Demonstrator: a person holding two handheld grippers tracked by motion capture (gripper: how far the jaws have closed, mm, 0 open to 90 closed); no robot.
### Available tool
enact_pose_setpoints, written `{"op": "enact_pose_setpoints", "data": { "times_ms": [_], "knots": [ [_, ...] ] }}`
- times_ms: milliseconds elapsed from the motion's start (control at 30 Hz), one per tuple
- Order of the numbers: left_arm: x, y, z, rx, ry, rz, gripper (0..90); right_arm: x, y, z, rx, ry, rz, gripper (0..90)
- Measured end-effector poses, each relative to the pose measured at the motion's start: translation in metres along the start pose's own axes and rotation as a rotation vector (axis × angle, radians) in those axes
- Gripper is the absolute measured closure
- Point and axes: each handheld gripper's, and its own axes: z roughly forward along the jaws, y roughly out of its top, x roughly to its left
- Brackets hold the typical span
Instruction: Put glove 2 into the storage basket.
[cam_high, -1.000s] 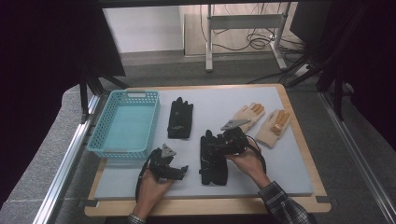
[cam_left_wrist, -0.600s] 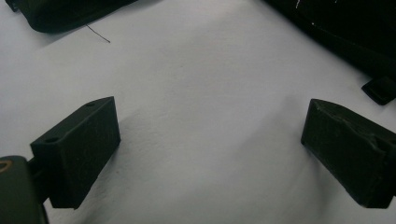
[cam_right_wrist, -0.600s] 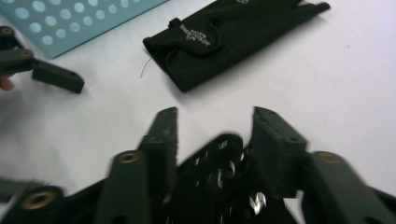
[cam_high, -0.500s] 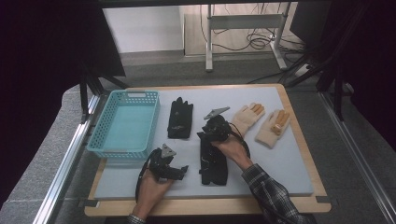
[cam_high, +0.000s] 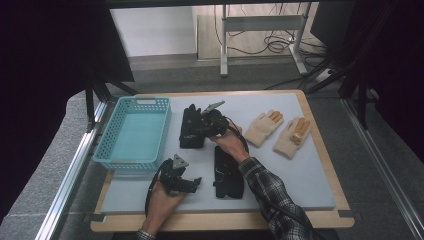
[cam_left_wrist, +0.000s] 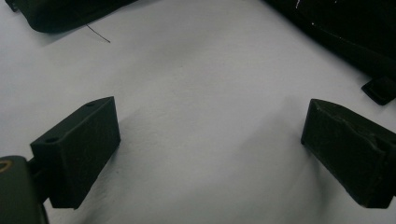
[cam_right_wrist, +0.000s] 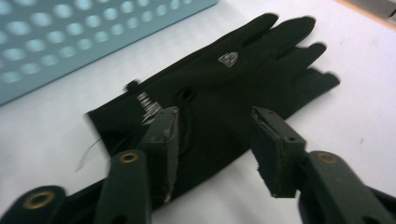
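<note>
Two black gloves lie on the grey mat. The far black glove (cam_high: 189, 131) (cam_right_wrist: 224, 84) lies flat beside the basket, fingers pointing away. My right gripper (cam_high: 206, 122) (cam_right_wrist: 215, 119) hovers low over its cuff end; its jaws have just been opening and stand apart, the glove beneath and between them, pads not pressing on it. The near black glove (cam_high: 228, 174) (cam_left_wrist: 345, 32) lies by the person's right forearm. My left gripper (cam_high: 191, 183) (cam_left_wrist: 210, 121) rests near the front of the mat, jaws wide open on bare mat.
A light blue perforated basket (cam_high: 115, 150) (cam_right_wrist: 70, 42) stands at the left of the mat. Two beige gloves (cam_high: 263, 127) (cam_high: 292, 136) lie at the right. The wooden table edge (cam_high: 220, 221) runs along the front.
The right hand has moved left and away from the near black glove to above the far black glove. The left gripper has stayed in place.
</note>
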Motion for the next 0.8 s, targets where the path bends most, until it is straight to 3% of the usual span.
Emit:
{"op": "enact_pose_setpoints", "data": {
  "times_ms": [200, 400, 567, 733, 800],
  "knots": [
    [0.0, 0.0, 0.0, 0.0, 0.0, 0.0, 4.6, -0.008, 0.009, 0.026, 0.008, -0.023, -0.012, 40.9],
    [0.0, 0.0, 0.0, 0.0, 0.0, 0.0, 4.6, -0.014, 0.011, 0.048, 0.05, -0.052, -0.042, 38.5],
    [0.0, 0.0, 0.0, 0.0, 0.0, 0.001, 4.6, -0.022, 0.009, 0.051, 0.041, 0.02, 0.031, 53.9],
    [0.0, 0.0, 0.0, 0.0, 0.0, 0.001, 4.6, -0.024, 0.01, 0.048, 0.06, 0.004, 0.059, 74.7],
    [0.0, 0.0, 0.0, 0.0, 0.0, 0.001, 4.6, -0.022, 0.01, 0.047, 0.063, -0.005, 0.051, 78.5]
  ]
}}
